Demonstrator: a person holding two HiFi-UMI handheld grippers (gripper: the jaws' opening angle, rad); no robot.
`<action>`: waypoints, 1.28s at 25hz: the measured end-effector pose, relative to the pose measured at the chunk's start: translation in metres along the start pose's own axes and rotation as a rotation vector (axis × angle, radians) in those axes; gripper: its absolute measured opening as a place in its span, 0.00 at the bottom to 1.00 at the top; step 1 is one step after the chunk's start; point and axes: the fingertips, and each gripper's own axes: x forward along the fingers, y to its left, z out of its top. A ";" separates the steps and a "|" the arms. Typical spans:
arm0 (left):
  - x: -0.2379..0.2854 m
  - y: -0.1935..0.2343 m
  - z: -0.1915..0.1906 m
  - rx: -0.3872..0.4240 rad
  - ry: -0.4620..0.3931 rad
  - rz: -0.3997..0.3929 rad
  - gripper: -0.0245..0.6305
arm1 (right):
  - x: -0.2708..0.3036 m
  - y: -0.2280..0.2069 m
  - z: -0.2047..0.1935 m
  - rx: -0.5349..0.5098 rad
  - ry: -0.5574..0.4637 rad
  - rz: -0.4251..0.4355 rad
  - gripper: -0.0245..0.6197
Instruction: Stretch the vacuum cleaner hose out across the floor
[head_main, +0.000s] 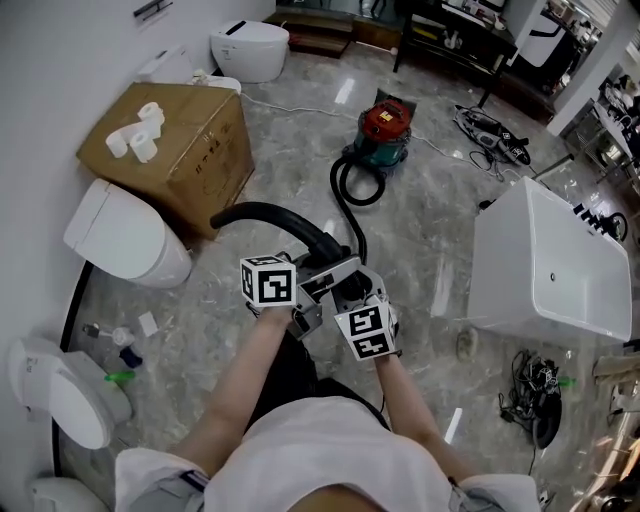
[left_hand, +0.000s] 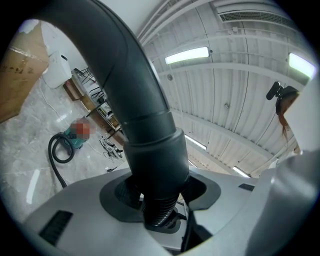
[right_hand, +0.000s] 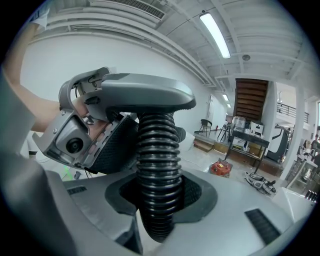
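A person stood over a marble floor (head_main: 420, 230), seen from above. The left forearm (head_main: 235, 390) and right forearm (head_main: 405, 400) reached forward from the body and came together ahead of the chest. The two hands were side by side, their marker cubes facing up.

The left hand-held gripper (head_main: 322, 272) sat just beside the right hand-held gripper (head_main: 348, 290), and both had hold of the black hose (right_hand: 157, 160). The left one's jaws (left_hand: 160, 202) were part open and clamped on the smooth cuff (left_hand: 155, 150), where the ribbed section began. From there a thick curved tube (head_main: 265, 210) arched up and away to the left. The right one's jaws (right_hand: 159, 200) were also part open, gripping the ribbed section just behind the left one, which filled the upper left of the right gripper view.

From the hands the hose ran away across the middle of the floor to a red and teal vacuum (head_main: 385, 130) near the far edge. It lay in a loop on the floor just in front of the vacuum.

Along the left edge of the floor stood a cardboard box (head_main: 190, 150) and a white toilet (head_main: 125, 235). A white bathtub (head_main: 555, 260) stood at the right edge.
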 end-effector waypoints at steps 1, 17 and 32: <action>-0.001 -0.005 -0.008 -0.004 -0.007 0.002 0.35 | -0.008 0.004 -0.004 -0.004 0.001 0.006 0.26; 0.008 -0.049 -0.088 -0.007 -0.026 0.043 0.35 | -0.083 0.024 -0.056 -0.007 0.018 0.052 0.26; 0.004 -0.050 -0.115 -0.009 0.019 0.035 0.35 | -0.092 0.037 -0.075 0.028 0.029 0.044 0.26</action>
